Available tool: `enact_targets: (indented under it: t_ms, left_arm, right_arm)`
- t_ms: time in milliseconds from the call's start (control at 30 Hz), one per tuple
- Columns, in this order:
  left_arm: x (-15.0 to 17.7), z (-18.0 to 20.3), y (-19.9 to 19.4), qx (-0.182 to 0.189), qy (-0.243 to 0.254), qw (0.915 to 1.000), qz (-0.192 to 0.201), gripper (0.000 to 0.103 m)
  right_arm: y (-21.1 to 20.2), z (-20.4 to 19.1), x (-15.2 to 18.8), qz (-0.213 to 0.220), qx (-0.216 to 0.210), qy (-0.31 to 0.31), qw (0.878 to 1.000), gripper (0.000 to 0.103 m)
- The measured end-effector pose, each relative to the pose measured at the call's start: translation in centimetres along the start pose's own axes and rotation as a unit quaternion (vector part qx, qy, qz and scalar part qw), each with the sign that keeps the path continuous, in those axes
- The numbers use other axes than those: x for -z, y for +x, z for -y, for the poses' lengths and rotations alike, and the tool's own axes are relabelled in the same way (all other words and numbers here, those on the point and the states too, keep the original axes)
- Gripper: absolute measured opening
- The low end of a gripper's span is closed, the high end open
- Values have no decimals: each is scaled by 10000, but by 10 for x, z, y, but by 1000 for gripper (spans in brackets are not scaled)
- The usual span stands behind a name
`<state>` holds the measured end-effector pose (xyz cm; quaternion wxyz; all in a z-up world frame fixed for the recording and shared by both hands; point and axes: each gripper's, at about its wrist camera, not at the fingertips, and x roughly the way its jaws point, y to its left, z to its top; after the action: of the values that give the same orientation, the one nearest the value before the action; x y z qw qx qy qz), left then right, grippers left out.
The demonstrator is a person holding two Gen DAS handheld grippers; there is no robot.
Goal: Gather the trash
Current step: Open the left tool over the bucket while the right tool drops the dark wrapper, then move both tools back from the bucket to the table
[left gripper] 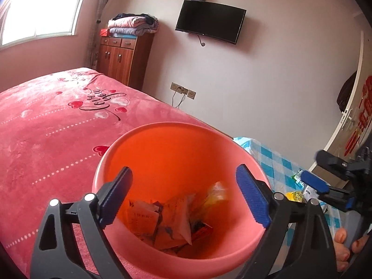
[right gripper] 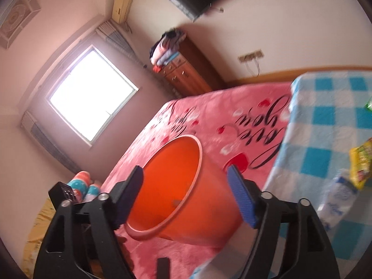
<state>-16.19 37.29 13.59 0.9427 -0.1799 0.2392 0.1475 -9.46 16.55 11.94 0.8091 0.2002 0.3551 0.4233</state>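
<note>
Trash (left gripper: pixel 167 218) is sitting inside the orange bin (left gripper: pixel 176 130) on the bed, left gripper (left gripper: pixel 183 200) and right gripper (right gripper: pixel 188 200) both gaping empty above it; next, probably wrappers (right gripper: pixel 360 162) beside bin.

Bright window (left gripper: pixel 44 7), pink-covered bed (left gripper: pixel 46 125), wooden cabinet (left gripper: pixel 123 58), seemingly pale walls (left gripper: pixel 279 69).
</note>
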Motion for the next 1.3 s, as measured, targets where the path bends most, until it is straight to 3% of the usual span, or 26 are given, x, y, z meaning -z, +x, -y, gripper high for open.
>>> enact_targets:
  t_ms: [300, 633, 1300]
  left_arm:
    - [6, 14, -13, 233, 89, 9996, 128, 93]
    - [13, 44, -19, 532, 298, 9981, 73, 93]
    - [41, 117, -19, 929, 981, 9905, -246, 93]
  right_arm:
    - [-46, 21, 32, 475, 671, -268, 9963, 89]
    - [-71, 62, 62, 616, 1248, -80, 9902, 92]
    - [-119, 116, 79, 912, 1733, 161, 9805, 94]
